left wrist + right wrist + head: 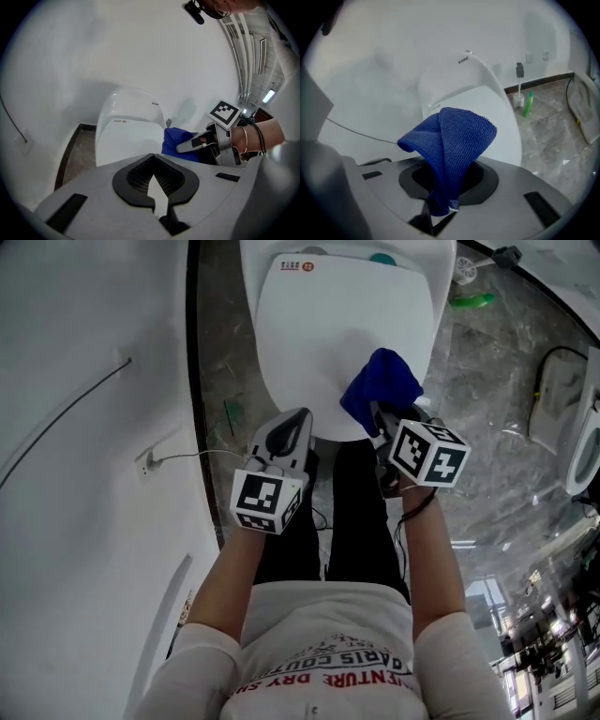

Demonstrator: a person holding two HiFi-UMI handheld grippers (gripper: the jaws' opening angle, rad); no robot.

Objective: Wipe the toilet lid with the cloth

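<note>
The white toilet lid (328,334) is down, straight ahead of me. A blue cloth (380,385) stands bunched over the lid's near right edge, and my right gripper (377,420) is shut on its lower fold. In the right gripper view the cloth (450,145) rises out of the gripper (440,206) and covers part of the lid (487,112). My left gripper (292,423) hovers at the lid's near left edge, shut and holding nothing. From the left gripper (154,187) I see the lid (126,140), with the cloth (176,140) to its right.
A white wall (75,474) with a thin cable runs close along the left. Right of the toilet, on the marble floor (487,427), are a green bottle (472,302) and a toilet brush (518,93). Another white fixture (572,427) stands at the far right.
</note>
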